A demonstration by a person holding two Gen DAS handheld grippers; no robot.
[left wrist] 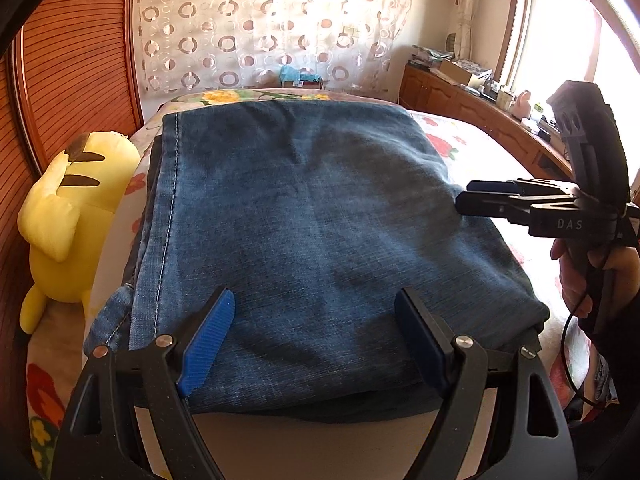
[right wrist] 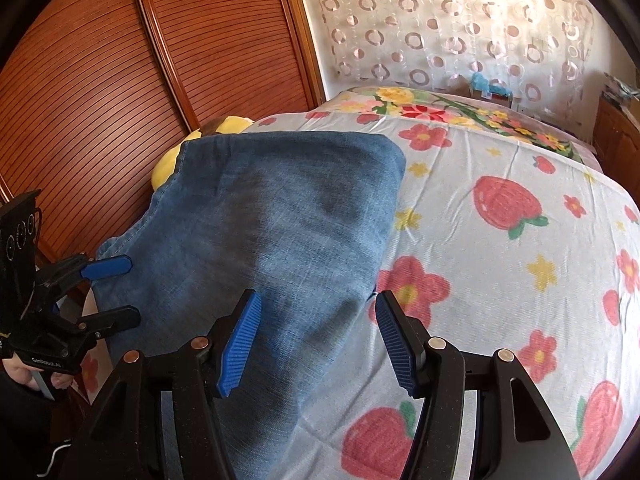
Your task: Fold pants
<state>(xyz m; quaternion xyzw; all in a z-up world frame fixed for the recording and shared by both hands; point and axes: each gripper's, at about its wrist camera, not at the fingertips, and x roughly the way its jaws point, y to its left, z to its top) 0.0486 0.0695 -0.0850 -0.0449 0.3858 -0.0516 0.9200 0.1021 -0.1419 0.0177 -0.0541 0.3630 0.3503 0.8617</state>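
Bedroom with wood slatted doors (right wrist: pixel 120 80) and a circle-print curtain (left wrist: pixel 260 28); floral sheet (right wrist: pixel 500 240) is covering the bed. Folded jeans (left wrist: pixel 300 220) are lying near the bed's left edge, reaching its near edge, with a yellow plush (left wrist: pixel 68 216) sitting just beside them at that left edge. Left gripper (left wrist: pixel 314 344) is hovering spread wide over the jeans' near edge, pinching nothing. Right gripper (right wrist: pixel 318 344) is straddling the jeans' right edge, jaws apart, pads not pressing cloth.

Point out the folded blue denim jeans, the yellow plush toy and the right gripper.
folded blue denim jeans (left wrist: pixel 304 232), left wrist view, middle of top layer
yellow plush toy (left wrist: pixel 76 216), left wrist view, body
right gripper (right wrist: pixel 316 344), right wrist view, midway between fingertips
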